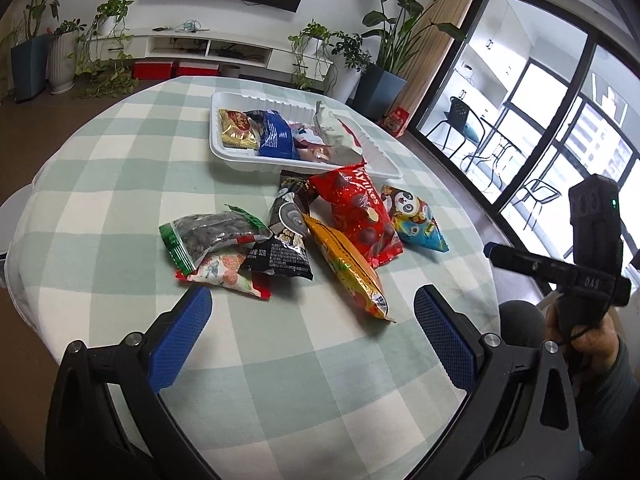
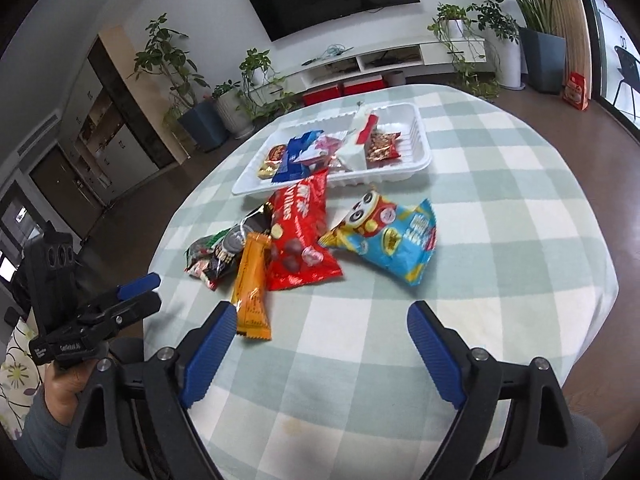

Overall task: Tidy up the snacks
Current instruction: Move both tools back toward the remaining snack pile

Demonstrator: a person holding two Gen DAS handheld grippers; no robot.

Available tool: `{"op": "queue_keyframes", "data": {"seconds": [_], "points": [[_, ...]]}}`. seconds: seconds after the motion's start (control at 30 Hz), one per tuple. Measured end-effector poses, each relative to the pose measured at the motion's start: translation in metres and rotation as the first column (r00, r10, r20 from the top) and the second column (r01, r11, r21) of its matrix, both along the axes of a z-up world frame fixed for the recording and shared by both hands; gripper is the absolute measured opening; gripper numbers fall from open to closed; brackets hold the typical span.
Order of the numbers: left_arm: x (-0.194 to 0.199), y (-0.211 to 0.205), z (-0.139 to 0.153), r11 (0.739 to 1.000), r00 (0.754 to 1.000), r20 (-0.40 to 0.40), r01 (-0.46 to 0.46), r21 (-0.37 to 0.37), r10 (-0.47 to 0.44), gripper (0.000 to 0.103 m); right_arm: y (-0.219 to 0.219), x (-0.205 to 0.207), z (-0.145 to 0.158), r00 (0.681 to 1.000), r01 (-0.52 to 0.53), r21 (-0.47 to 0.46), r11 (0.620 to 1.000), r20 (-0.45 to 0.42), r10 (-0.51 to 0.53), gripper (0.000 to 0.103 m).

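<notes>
Left claw: my left gripper [image 1: 312,312] hovers at the bottom of the left wrist view, jaws spread wide and holding nothing, just short of the snack pile.
Loose pile, left edge: a green-edged seed packet [image 1: 212,240] lies on a red-and-white floral packet [image 1: 224,274], mid-left of that view.
Loose pile, centre: a black packet [image 1: 286,240], an orange packet [image 1: 348,272] pointing toward my claw, and a red chocolate bag [image 1: 358,216] overlap one another; I judge they lie heaped because they are not yet sorted.
Loose pile, right edge: a blue panda packet [image 1: 416,220] lies just beside the red bag.
Loose count: six packets on the checked tablecloth [image 1: 120,184].
Tray: a white tray [image 1: 384,160] sits beyond the pile, upper centre; the red bag's top edge rests against its near rim.
Tray contents: the right wrist view shows about five packets inside, among them a gold-and-red one [image 1: 238,128] and a blue one [image 1: 274,136]; overlap makes the count uncertain.
Right claw: my right gripper [image 2: 320,320] hangs at the bottom centre of its own view, jaws wide apart and empty, its left pad near the orange packet's end.
Progress: I judge the sorting roughly half done.
</notes>
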State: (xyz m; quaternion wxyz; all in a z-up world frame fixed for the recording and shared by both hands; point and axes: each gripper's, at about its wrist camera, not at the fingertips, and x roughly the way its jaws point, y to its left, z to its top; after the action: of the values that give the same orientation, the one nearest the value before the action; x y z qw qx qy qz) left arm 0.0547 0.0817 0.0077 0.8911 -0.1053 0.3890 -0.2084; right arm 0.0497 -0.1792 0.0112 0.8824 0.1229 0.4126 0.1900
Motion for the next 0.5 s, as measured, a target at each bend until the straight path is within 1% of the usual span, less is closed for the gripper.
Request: {"op": "queue_keyframes", "data": {"seconds": [0.03,0.13,0.23,0.27,0.33,0.43,0.47,0.5], "points": [[0.002,0.001,0.001,1.000,1.000,0.006,0.002,-0.004,-0.002,0.102,0.000,0.004,0.003,1.000,-0.009,0.011,1.000,-0.003,0.009,0.089],[0.007,0.004,0.009,1.000,1.000,0.024,0.003,0.010,-0.003,0.102,0.008,0.015,0.015,1.000,-0.017,-0.006,1.000,0.015,0.017,0.084],[0.009,0.007,0.016,1.000,0.999,0.038,-0.003,0.016,0.002,0.100,0.023,0.034,0.020,0.999,-0.032,0.004,0.999,0.015,0.032,0.075],[0.010,0.008,0.018,1.000,0.999,0.039,-0.003,0.022,0.002,0.100,0.028,0.040,0.021,0.999,-0.041,0.006,0.999,0.010,0.041,0.071],[0.010,0.010,0.017,1.000,0.999,0.037,-0.005,0.030,0.003,0.100,0.046,0.052,0.019,0.997,-0.071,-0.008,0.997,-0.004,0.071,0.068],[0.010,0.016,0.013,1.000,1.000,0.027,-0.014,0.024,0.013,0.100,0.071,0.071,0.010,0.994,-0.102,-0.064,0.993,-0.039,0.100,0.065],[0.011,0.018,0.012,1.000,1.000,0.024,-0.015,0.022,0.015,0.098,0.077,0.077,0.006,0.993,-0.109,-0.079,0.991,-0.053,0.105,0.064],[0.011,0.020,0.011,1.000,1.000,0.022,-0.015,0.019,0.015,0.096,0.082,0.084,0.002,0.992,-0.109,-0.097,0.989,-0.070,0.102,0.061]]}}
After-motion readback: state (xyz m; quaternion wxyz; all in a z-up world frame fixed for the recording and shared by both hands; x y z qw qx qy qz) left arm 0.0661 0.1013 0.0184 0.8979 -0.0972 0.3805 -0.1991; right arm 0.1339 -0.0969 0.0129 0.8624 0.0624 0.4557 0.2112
